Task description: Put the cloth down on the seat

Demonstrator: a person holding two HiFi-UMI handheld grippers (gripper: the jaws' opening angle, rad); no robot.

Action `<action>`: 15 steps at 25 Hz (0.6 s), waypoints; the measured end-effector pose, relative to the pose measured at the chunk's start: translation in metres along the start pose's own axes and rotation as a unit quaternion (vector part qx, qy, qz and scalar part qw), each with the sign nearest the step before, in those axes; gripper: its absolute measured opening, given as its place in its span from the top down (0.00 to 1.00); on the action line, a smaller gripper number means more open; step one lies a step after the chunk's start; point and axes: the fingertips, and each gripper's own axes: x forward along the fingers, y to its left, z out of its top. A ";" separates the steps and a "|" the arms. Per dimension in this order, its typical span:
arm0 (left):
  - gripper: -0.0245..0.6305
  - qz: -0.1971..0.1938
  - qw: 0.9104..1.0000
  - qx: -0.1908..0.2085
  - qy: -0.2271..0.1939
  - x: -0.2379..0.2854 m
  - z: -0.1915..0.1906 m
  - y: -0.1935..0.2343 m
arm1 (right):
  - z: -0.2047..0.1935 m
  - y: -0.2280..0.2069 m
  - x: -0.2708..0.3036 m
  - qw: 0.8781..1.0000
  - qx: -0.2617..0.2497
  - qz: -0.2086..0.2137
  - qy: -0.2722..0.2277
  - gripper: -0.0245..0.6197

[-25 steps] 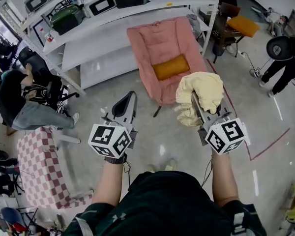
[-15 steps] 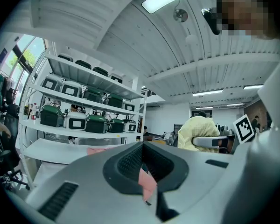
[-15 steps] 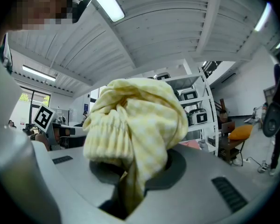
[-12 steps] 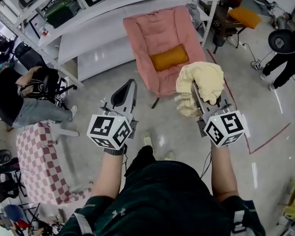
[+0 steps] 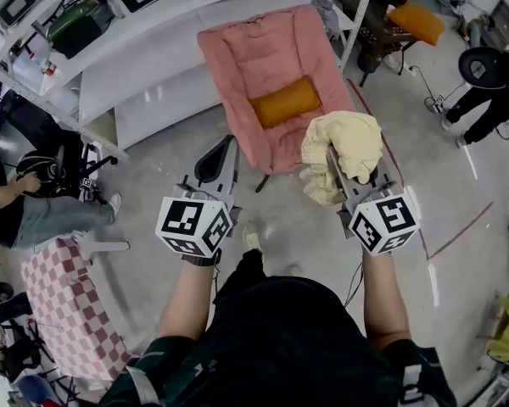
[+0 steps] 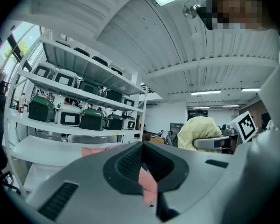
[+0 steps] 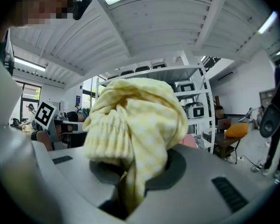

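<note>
A pale yellow cloth [image 5: 343,151] hangs bunched over my right gripper [image 5: 335,166], which is shut on it. In the right gripper view the cloth [image 7: 135,120] fills the middle and runs down between the jaws of the gripper [image 7: 130,174]. The pink padded seat [image 5: 267,66] stands ahead on the floor with an orange cushion [image 5: 284,102] on it; the cloth is held just right of the seat's front edge. My left gripper [image 5: 218,161] is held level beside it, shut and holding nothing. The left gripper view shows the cloth [image 6: 200,132] off to the right.
White shelving [image 5: 153,49] with cookers stands behind and left of the seat. A pink checkered chair [image 5: 64,299] is at the lower left, near a seated person [image 5: 17,206]. Another person [image 5: 483,91] stands at right. A red tape line [image 5: 458,237] crosses the floor.
The pink seat has come closer and sits lower in the head view. Both grippers keep the same pose, and the cloth stays in the right one.
</note>
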 end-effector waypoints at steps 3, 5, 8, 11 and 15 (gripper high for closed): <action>0.95 -0.007 1.000 -0.001 0.004 0.028 -0.004 0.037 | -0.005 -0.003 0.043 1.000 -0.002 -0.007 0.013 0.85; 0.95 -0.016 1.000 -0.005 0.007 0.045 -0.007 0.059 | -0.010 -0.006 0.070 1.000 -0.004 -0.015 0.024 0.85; 0.95 -0.031 0.999 -0.006 0.012 0.072 -0.013 0.090 | -0.018 -0.011 0.113 0.999 -0.009 -0.027 0.039 0.85; 0.95 -0.045 0.999 -0.009 0.019 0.096 -0.022 0.114 | -0.035 -0.018 0.147 0.998 -0.011 -0.037 0.058 0.84; 0.95 -0.058 0.998 -0.016 0.028 0.117 -0.036 0.130 | -0.058 -0.024 0.174 0.995 -0.013 -0.046 0.092 0.84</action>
